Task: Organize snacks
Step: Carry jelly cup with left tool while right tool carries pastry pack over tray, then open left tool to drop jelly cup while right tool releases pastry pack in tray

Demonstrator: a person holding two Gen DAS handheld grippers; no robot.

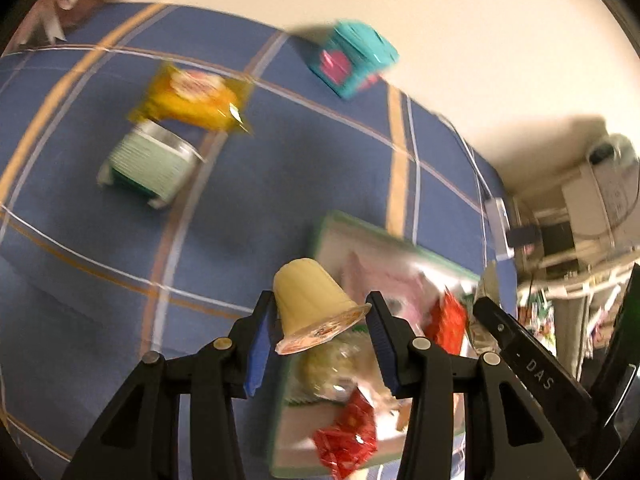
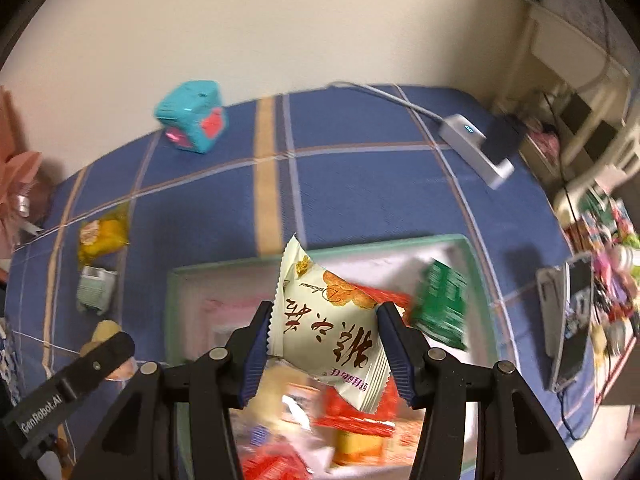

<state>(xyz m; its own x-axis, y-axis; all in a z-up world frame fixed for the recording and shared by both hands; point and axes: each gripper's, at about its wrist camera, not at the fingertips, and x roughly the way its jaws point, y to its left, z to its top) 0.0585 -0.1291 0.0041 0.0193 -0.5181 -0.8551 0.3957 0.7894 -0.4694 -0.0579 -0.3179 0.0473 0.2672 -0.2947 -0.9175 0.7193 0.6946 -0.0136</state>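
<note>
My left gripper (image 1: 320, 300) is shut on a pale yellow jelly cup (image 1: 308, 296), held tilted with its foil lid toward the camera, above the left edge of a green-rimmed tray (image 1: 324, 232). My right gripper (image 2: 325, 310) is shut on a cream snack packet (image 2: 324, 320) with brown lettering, held over the same tray (image 2: 224, 266). Red packets (image 1: 348, 440) and a green packet (image 2: 440, 308) lie in the tray with other snacks. On the blue checked cloth to the left lie a yellow packet (image 1: 192, 100) and a pale green packet (image 1: 148, 164).
A teal cube with pink faces (image 2: 192, 118) stands at the table's far edge by the wall. A white charger with a cable (image 2: 476, 144) sits at the far right and a phone (image 2: 572, 316) near the right edge. Shelves of clutter stand beyond the table's right side.
</note>
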